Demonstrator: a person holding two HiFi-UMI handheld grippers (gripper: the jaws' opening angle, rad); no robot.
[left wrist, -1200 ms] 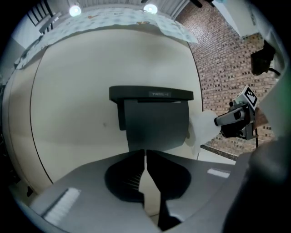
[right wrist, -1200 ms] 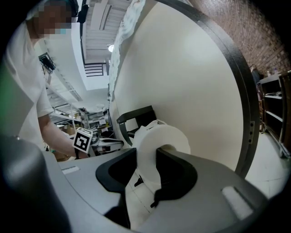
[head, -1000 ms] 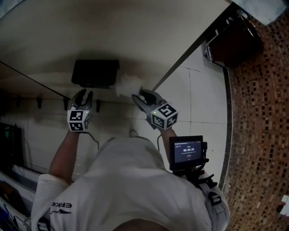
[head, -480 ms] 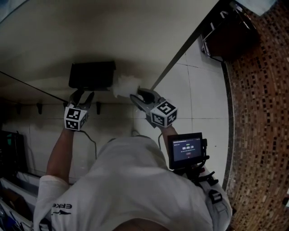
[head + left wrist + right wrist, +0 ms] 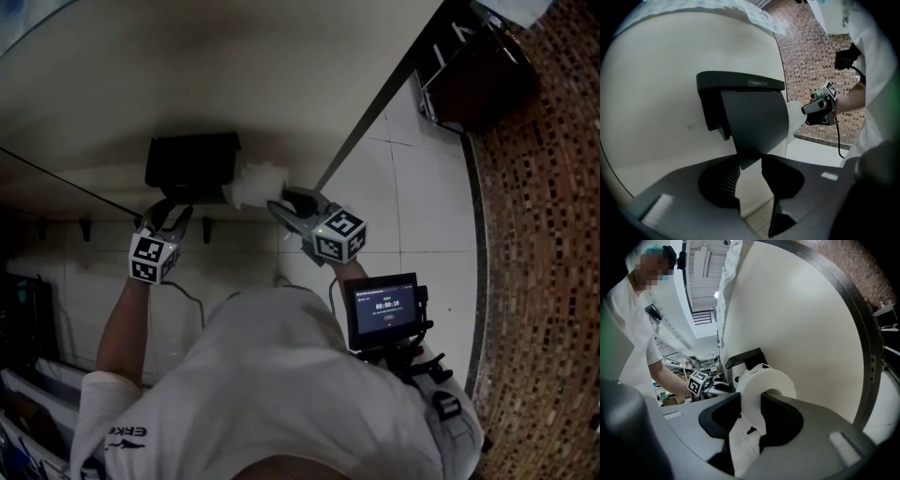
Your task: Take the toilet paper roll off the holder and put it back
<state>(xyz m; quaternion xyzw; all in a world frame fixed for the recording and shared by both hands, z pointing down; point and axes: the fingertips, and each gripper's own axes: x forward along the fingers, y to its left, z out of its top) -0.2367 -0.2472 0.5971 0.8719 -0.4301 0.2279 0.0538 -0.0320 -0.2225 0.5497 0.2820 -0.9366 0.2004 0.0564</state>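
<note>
The right gripper (image 5: 751,404) is clamped on the wall of the toilet paper roll (image 5: 765,380), held just right of the black holder (image 5: 739,83). The left gripper (image 5: 751,165) has just been closing. Its jaws are still parted around the tip of the holder's cover flap (image 5: 757,124), not pinching it. The holder's small label is unreadable.

left hand-held gripper (image 5: 751,160) jaws just been closing, black holder flap (image 5: 754,122) lower corner between them

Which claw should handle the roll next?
Right. The right claw is shut on the roll beside the holder. The left claw, whose jaws have just been closing, only straddles the cover's tip.
</note>
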